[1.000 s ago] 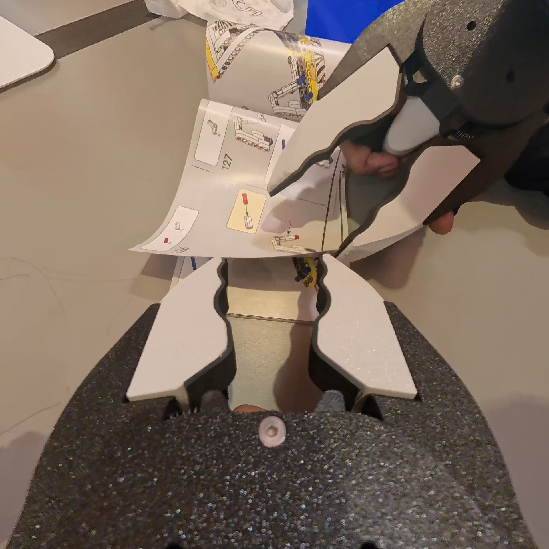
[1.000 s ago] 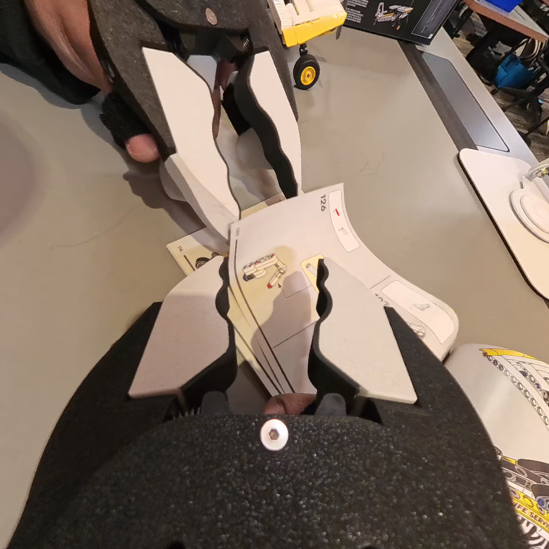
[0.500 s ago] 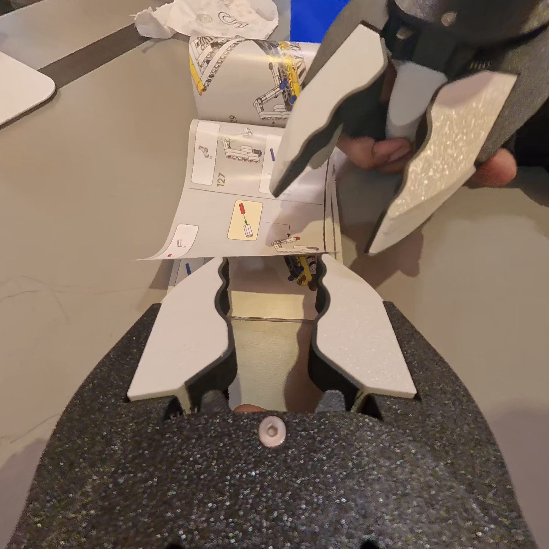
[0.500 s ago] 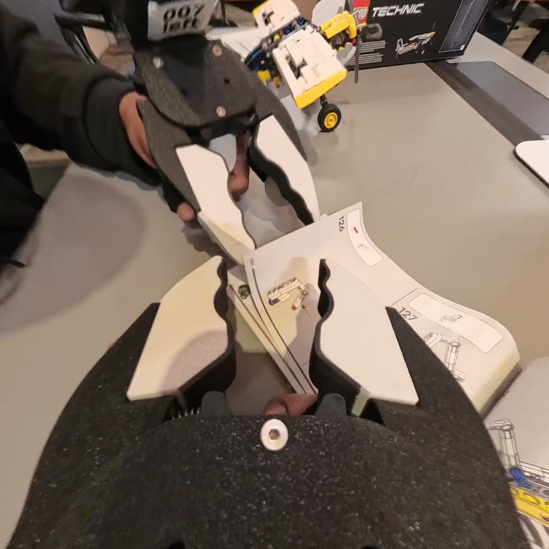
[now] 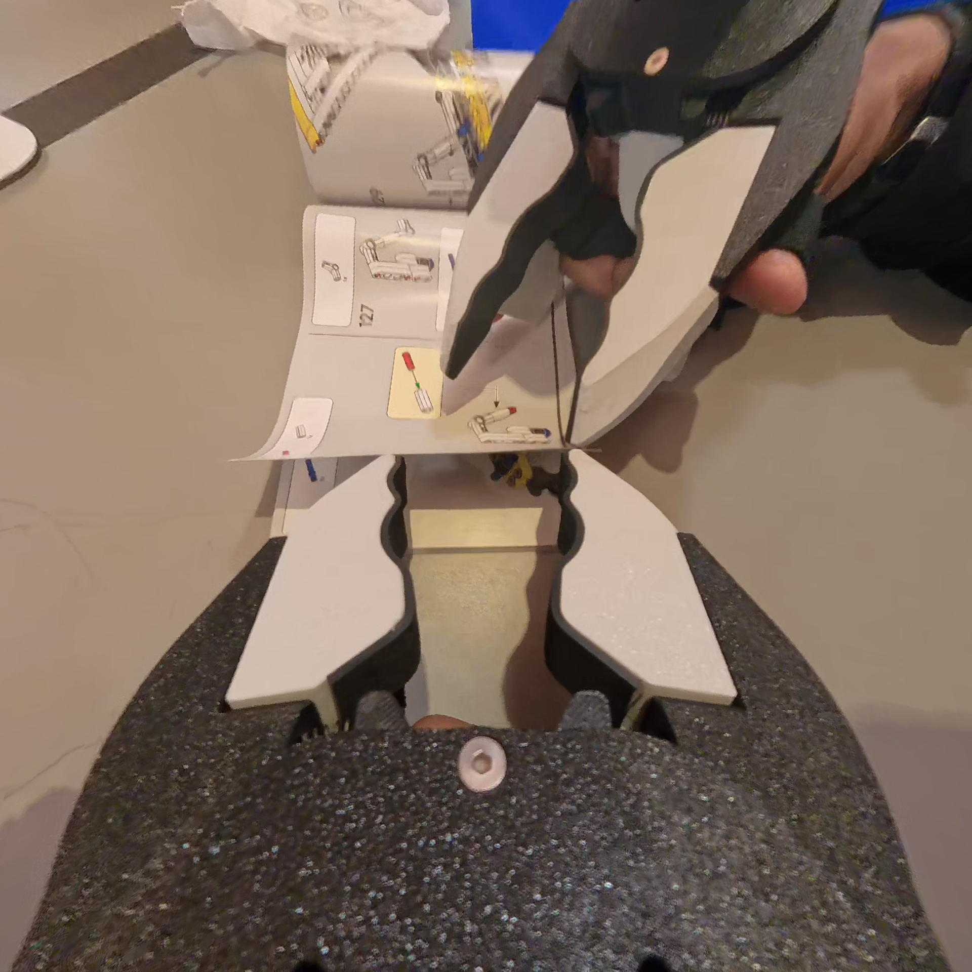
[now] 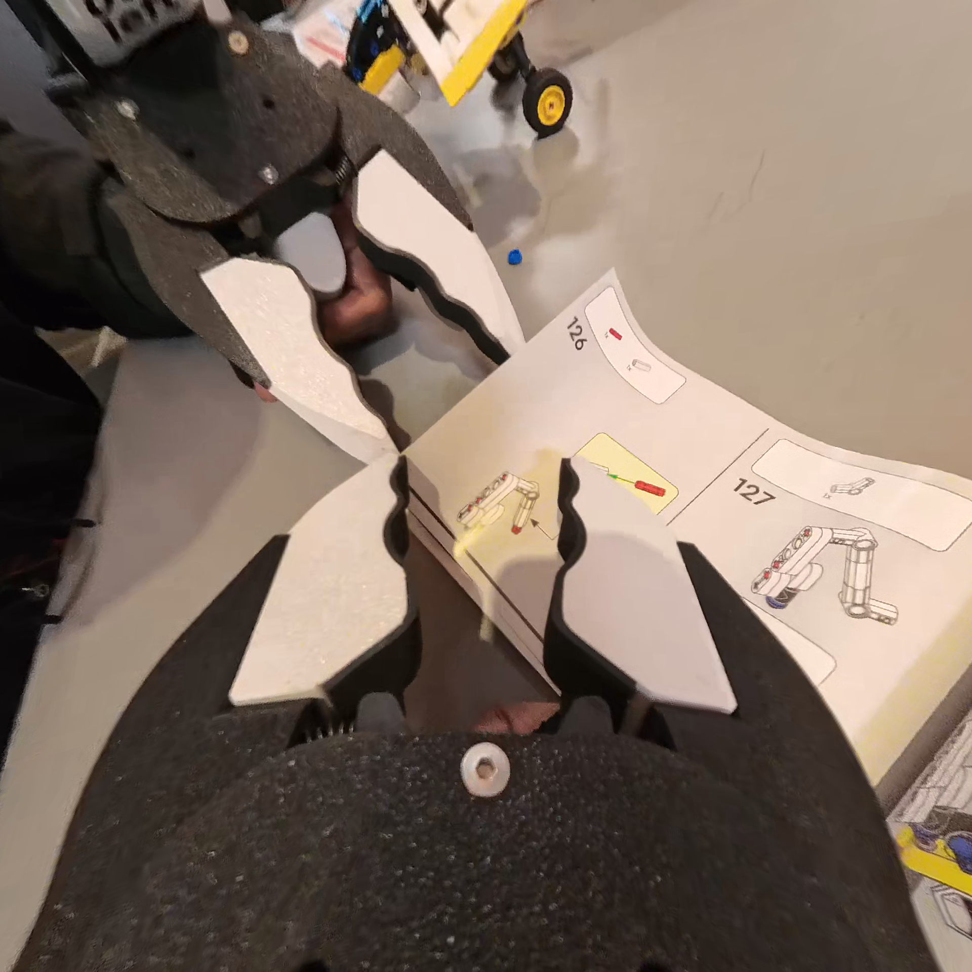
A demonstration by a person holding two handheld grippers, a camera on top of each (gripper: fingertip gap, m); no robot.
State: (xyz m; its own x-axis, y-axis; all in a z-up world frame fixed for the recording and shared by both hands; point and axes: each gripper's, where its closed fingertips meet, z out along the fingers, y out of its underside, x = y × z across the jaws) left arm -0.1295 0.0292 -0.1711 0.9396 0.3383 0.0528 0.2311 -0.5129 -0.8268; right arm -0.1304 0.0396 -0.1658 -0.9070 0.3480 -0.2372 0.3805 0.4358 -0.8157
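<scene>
An open instruction booklet [image 5: 368,368] lies on the grey table [image 5: 131,315], its top pages curled up off the stack. My left gripper [image 5: 484,465] is open, its fingertips just below the raised page's near edge and apart from it. My right gripper [image 5: 513,407] is open and comes down from the upper right, one finger over the page and the other beside the booklet's fold. In the right wrist view the right gripper [image 6: 486,465] stands astride the edge of the booklet [image 6: 684,473], pads not pressing on it. The left gripper [image 6: 449,405] faces it, open, at the page's corner.
A yellow-and-white brick vehicle [image 6: 473,52] stands at the far side, and a small blue piece [image 6: 514,256] lies near it. A crumpled clear bag [image 5: 315,21] and a curled printed sheet [image 5: 378,131] lie beyond the booklet. A white board [image 5: 10,152] sits at the left. Less than 4 cm separates the two grippers' tips.
The right gripper lifted away from the page, then came back down and turned over it. The left gripper has stayed at the page's near edge. Both stayed open.
</scene>
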